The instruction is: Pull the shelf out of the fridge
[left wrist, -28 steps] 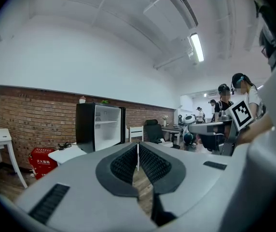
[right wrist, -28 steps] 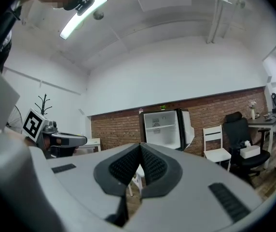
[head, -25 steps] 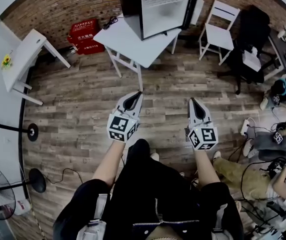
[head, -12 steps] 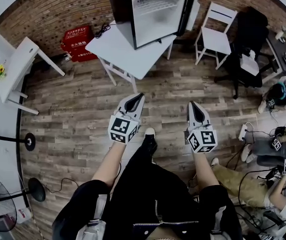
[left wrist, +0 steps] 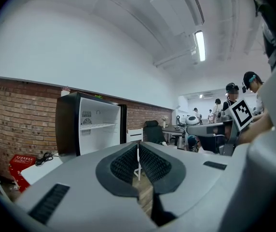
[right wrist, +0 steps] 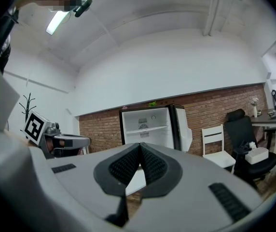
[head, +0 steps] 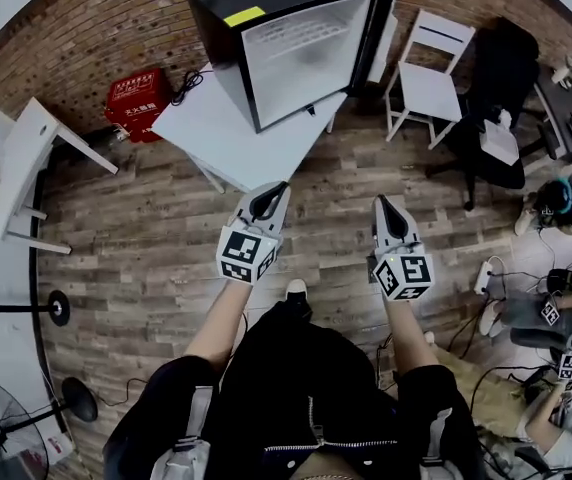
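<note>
**Brick-walled room: left gripper point(head: 277, 188) and right gripper point(head: 381, 202), both clenched and empty, face an open fridge point(head: 228, 43)**

A wooden plank floor point(head: 146, 238) runs back to a red brick wall point(head: 76, 28). Seen from above, a person stands on the floor with both forearms stretched forward and a gripper in each hand. Each gripper carries a cube with square markers just behind its fingers. The two grippers are level with each other and apart.

Both pairs of fingers are pressed together tip to tip, with nothing between them. In each gripper's own view the ribbed pads meet along a thin seam.

Right ahead of the left fingertips is the near corner of a white table point(head: 221, 138). Ahead of the right fingertips is bare floor.

The small black fridge stands on the far part of the table. Its door point(head: 384, 13) is swung open to the right, and its white inside faces the fingers.

The shelf point(head: 301, 36), a pale rack, sits in place across the upper part of the inside. It is well beyond both sets of fingertips, and neither touches it.

Beyond the right fingertips, to the right of the fridge, stands a white chair point(head: 428, 83). A black office chair point(head: 501, 78) is farther right. Off to the left of the left fingertips, a red crate point(head: 136, 90) sits against the wall.
</note>
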A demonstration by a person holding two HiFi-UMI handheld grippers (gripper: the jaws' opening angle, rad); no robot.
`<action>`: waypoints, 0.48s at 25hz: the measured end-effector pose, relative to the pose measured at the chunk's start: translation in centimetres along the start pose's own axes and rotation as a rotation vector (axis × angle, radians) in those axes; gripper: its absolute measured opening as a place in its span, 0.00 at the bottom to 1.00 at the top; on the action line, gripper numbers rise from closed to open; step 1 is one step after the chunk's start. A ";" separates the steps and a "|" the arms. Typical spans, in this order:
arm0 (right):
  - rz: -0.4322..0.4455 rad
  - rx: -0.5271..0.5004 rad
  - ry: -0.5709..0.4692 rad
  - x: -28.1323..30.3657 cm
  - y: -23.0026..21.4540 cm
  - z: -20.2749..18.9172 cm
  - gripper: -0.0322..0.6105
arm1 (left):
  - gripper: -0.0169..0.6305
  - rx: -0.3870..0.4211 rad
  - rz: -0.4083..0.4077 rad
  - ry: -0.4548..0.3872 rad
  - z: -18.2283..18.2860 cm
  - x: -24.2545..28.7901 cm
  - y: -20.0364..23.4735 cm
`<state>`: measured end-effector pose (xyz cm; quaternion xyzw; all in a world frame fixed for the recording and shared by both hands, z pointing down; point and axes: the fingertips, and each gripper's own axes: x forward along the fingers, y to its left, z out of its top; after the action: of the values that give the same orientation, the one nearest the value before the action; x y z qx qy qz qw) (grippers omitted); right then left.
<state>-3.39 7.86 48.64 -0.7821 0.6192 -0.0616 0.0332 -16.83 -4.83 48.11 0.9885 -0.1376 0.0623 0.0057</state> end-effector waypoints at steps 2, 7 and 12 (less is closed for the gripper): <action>0.003 0.004 -0.009 2.1 -0.5 0.5 0.06 | 0.07 0.008 -0.006 0.004 0.4 1.6 1.3; 0.018 0.014 0.000 6.3 -1.0 0.7 0.06 | 0.07 0.003 -0.008 0.010 0.6 4.4 4.0; 0.046 0.009 0.011 10.1 -2.0 0.9 0.06 | 0.07 -0.008 0.007 0.015 0.5 7.0 6.1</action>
<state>0.95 -1.56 48.57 -0.7672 0.6368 -0.0679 0.0345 -11.81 -12.64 48.46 0.9875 -0.1414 0.0693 0.0104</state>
